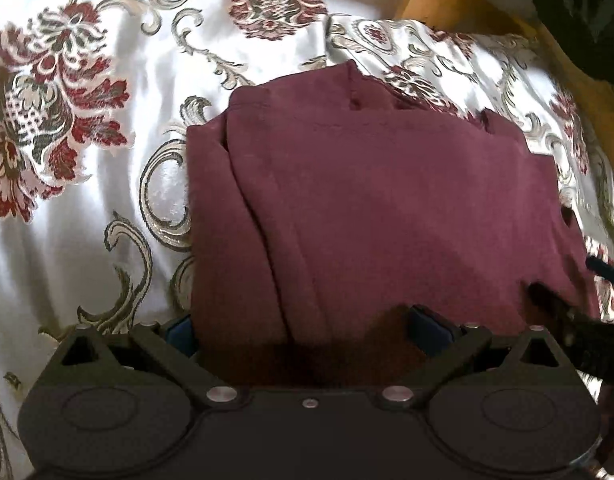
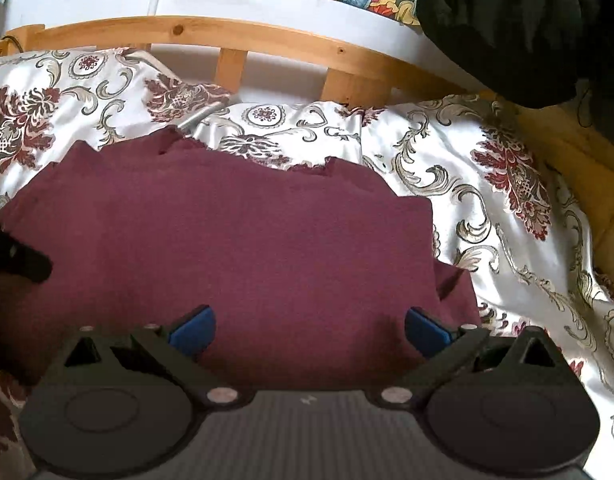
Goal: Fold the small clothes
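While both claws sit low over the near edge of the bed, the step in hand looks like the next fold of the maroon garment (image 2: 243, 240), which lies flat and already partly folded on the floral bedspread (image 2: 487, 208), toward the headboard side. Left gripper (image 1: 303, 328): jaws wide, blue pads (image 1: 425, 322) straddling the near hem; cloth rises between them, but whether the pads actually touch it cannot be told. Right gripper (image 2: 309, 330): jaws equally wide, blue pads (image 2: 195, 330) over the near edge of the same garment, nothing clamped. Judgement for a clean fold: close each claw on the near hem only, taking all layers, with the two grips level and well apart so the edge lifts straight; carry it away toward the far edge and lay it down square. Risk: a lengthwise overlap runs along the garment's left portion in the left view, and a lopsided pinch could drag that layer open. Further out, the far edge of the garment is uneven, with a small notch. Beyond it, the wooden headboard rail (image 2: 235, 34) and a dark cloth mass (image 2: 527, 28) at the far right corner.
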`<state>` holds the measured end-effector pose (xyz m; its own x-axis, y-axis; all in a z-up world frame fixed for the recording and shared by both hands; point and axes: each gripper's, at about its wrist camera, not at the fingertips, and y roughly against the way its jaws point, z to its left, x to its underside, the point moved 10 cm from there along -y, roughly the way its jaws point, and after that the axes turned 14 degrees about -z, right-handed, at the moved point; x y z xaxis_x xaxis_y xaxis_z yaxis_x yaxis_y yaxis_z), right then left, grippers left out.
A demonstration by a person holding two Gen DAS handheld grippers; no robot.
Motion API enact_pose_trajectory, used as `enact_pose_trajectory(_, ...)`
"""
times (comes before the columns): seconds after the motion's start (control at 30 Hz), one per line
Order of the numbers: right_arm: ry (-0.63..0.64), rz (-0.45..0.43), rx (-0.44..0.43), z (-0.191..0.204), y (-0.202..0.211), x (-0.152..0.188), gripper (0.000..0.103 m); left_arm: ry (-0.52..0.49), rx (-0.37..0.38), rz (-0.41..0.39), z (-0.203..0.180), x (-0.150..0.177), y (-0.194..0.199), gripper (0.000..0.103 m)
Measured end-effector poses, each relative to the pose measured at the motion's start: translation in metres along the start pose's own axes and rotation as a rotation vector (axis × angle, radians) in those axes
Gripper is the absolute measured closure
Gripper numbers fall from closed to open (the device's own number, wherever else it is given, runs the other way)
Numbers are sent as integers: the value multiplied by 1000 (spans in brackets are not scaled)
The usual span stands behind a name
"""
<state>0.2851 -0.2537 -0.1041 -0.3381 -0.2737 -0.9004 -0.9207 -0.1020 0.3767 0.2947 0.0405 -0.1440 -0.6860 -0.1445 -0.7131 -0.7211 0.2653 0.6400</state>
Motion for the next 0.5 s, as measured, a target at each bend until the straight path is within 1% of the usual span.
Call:
enact_pose_trajectory(0.1,0,23,-4,5,-2,6,0,40,10,2,3,-3,1,1)
enact_pose_trajectory(0.27,-8,38,9,8,-5,11,0,80,18,-21,15,-13,-2,1)
enact_pose_trajectory(0.4,-16,25,14,10,-6,16,0,165,37,-28,23,-19,-3,1)
enact_pose_trajectory(0.5,-5,-2,25,13,-8,17,0,199,46,-33,25,-20,-1,1)
